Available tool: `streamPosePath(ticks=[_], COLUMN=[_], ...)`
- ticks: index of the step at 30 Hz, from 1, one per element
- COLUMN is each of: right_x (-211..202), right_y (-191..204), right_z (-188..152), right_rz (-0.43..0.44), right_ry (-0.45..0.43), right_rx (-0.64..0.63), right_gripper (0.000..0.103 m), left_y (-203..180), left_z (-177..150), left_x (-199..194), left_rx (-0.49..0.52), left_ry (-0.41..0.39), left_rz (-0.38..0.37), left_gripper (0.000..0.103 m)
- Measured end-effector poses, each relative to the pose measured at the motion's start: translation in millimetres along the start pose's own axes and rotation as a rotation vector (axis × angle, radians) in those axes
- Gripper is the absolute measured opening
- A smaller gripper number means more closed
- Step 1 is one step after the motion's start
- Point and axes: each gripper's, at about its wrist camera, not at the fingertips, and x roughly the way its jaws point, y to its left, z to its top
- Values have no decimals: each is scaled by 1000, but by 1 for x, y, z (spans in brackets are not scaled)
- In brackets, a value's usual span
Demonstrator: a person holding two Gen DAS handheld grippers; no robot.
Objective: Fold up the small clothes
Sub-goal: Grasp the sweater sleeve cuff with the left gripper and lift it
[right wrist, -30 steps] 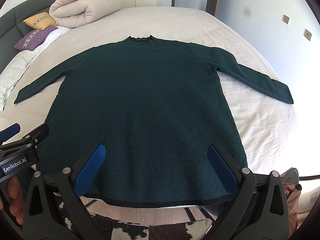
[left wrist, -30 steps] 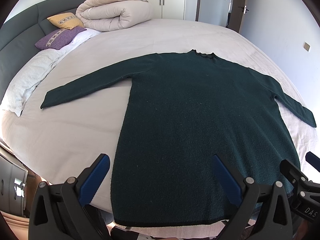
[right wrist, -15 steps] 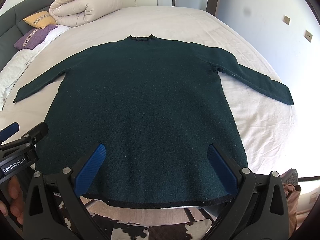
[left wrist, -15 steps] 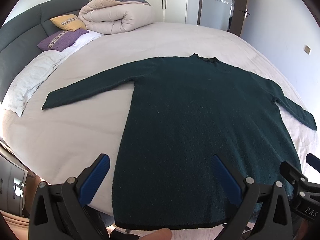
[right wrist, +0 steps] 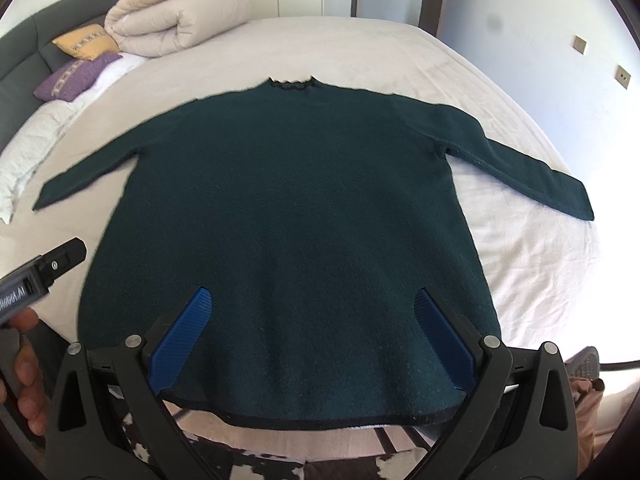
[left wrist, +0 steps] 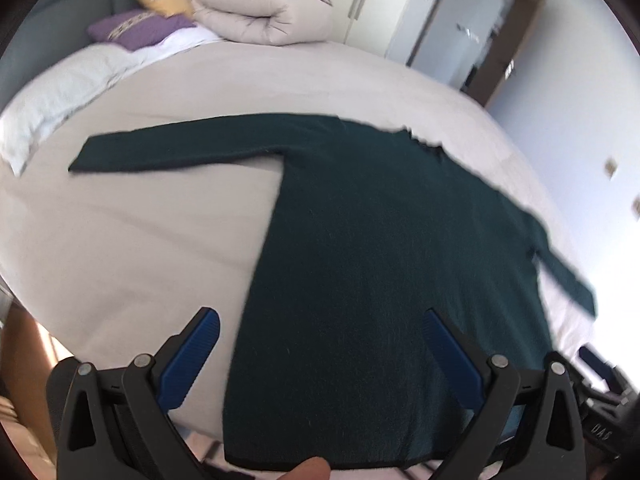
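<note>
A dark green long-sleeved sweater (right wrist: 288, 216) lies flat on the bed, face down or up I cannot tell, with both sleeves spread out and its hem at the near edge. It also shows in the left wrist view (left wrist: 384, 264). My left gripper (left wrist: 320, 324) is open and empty above the sweater's lower left side. My right gripper (right wrist: 314, 304) is open and empty above the lower middle of the sweater. The left gripper's body shows at the left edge of the right wrist view (right wrist: 40, 276).
The bed (right wrist: 400, 52) has a pale sheet. A rolled beige duvet (right wrist: 180, 24), a yellow pillow (right wrist: 86, 44) and a purple pillow (right wrist: 76, 78) lie at its head by a grey headboard (right wrist: 24, 44). A cowhide rug (right wrist: 260, 460) lies below the near edge.
The left gripper has swung left and tilted, so the sweater now sits to the right in its blurred view. The right gripper has moved slightly closer to the sweater.
</note>
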Motion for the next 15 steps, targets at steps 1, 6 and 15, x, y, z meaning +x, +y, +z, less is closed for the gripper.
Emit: streamPosePath(ticks=[1, 6, 15], right_x=[-1, -12, -23], right_y=[0, 7, 26], right_z=[3, 16, 40], right_rz=[20, 120, 239], right_ry=[-6, -59, -115], right_rx=[3, 6, -2], right_gripper=[103, 103, 103], left_y=[11, 59, 183], left_z=[6, 24, 60], left_x=[-3, -17, -8], left_rx=[-35, -227, -592], left_ry=[-20, -143, -189], left_rz=[-28, -102, -204], left_gripper=[103, 103, 103])
